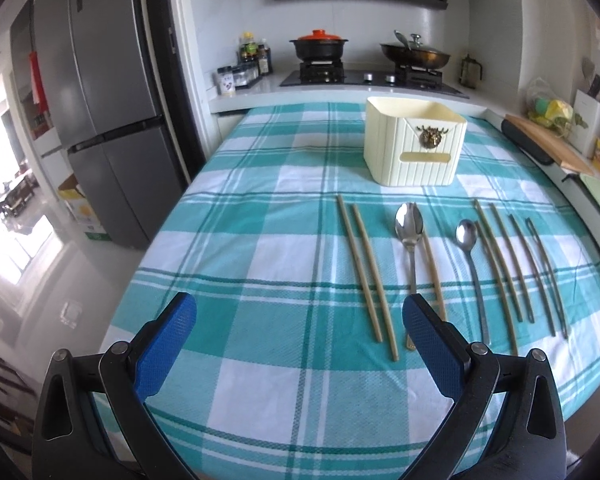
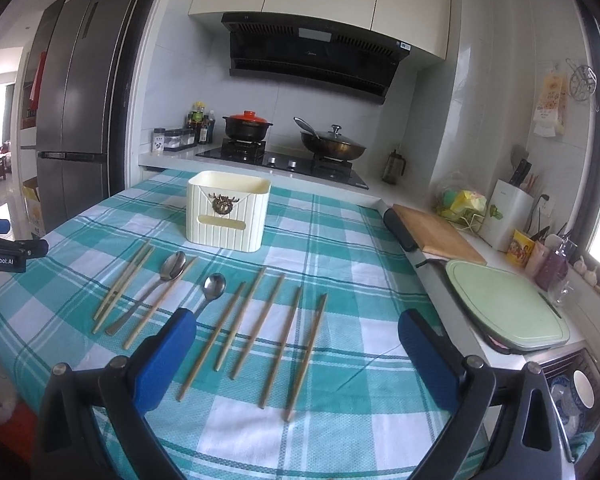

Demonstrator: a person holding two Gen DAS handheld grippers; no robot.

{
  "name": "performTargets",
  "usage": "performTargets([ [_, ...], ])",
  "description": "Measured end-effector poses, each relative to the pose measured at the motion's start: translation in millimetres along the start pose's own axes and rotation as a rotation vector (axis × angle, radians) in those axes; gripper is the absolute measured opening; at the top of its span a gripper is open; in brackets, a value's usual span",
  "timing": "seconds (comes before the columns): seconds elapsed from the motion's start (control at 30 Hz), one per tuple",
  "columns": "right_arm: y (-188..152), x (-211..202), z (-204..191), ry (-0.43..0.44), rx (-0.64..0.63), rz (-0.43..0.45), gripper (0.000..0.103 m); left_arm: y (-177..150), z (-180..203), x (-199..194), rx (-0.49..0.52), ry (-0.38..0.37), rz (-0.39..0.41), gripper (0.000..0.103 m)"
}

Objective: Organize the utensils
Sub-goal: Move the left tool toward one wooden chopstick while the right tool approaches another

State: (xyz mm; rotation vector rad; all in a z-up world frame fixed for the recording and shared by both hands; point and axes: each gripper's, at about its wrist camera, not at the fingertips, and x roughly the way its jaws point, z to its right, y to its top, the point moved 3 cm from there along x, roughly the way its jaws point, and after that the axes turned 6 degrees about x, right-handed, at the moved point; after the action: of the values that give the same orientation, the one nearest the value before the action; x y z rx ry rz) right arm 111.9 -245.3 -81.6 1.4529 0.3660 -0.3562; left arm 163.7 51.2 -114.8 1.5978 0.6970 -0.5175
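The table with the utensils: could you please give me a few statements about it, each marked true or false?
1. The cream holder stands upright beyond the utensils. True.
2. Two spoons lie on the checked cloth. True.
3. The left hand-held gripper holds a chopstick. False: it is open and empty.
4. The chopsticks are already in the holder. False: they lie on the cloth.
5. The right hand-held gripper is open. True.
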Motion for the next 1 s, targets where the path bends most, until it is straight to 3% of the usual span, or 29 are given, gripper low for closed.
performTargets([
  [0.5, -13.2, 33.9, -5.5, 0.014, 0.027, -0.124, 0.103, -5.0, 2.5, 35.1, 0.023, 0.034, -0.079, 0.103],
  [0.77, -18.1, 47.3, -6.7, 0.017, 0.031, -0.170, 0.103, -7.9, 2.2, 52.0, 0.014, 0.014, -0.124, 0.102],
  [1.0, -15.6, 56.3, -2.0, 0.001, 0.038, -0.182, 0.103, -4.2, 4.7, 57.5, 0.053, 0.057, -0.111, 0.103],
])
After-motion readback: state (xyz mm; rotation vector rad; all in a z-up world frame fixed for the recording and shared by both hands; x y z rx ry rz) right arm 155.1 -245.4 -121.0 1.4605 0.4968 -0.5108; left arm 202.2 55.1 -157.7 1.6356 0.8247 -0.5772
